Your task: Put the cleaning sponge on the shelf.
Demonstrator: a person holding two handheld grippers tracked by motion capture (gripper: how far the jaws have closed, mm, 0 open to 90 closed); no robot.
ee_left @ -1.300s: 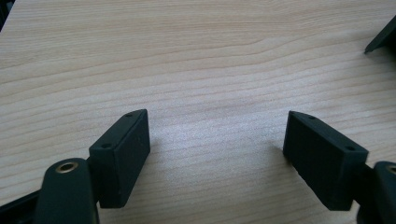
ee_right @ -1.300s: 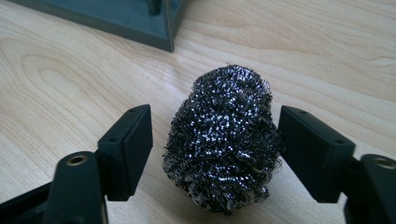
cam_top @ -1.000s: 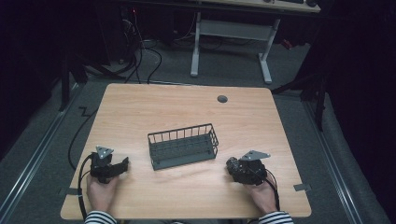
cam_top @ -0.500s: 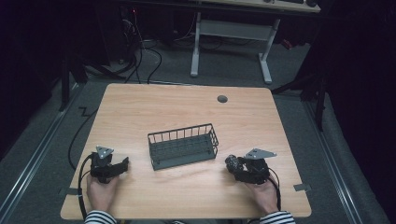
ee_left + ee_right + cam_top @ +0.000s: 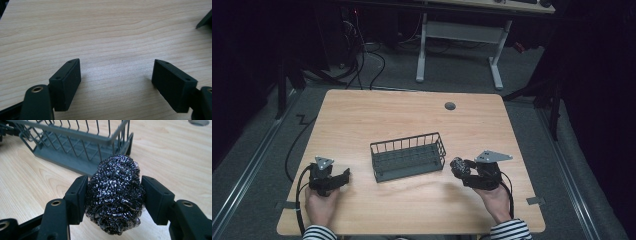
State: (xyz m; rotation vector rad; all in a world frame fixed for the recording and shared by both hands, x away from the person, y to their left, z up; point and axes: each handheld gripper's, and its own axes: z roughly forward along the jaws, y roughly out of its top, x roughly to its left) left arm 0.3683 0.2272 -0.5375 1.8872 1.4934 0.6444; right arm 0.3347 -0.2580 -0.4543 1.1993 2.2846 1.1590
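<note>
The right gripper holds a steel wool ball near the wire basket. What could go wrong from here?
1. The steel wool ball is springy and bulges past the right gripper jaws, so it might slip out on the way.
2. Its loose strands could catch on the wire basket rim and drag or tip the basket, since the open left gripper rests apart and does not steady it.

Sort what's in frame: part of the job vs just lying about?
In the job:
- steel wool scourer, clamped between the jaws of the right gripper
- grey wire basket, right beside it, nothing inside
- left gripper, open over bare wood

Lying about:
- grey cable grommet in the table
- white desk frame behind
- floor cables
</note>
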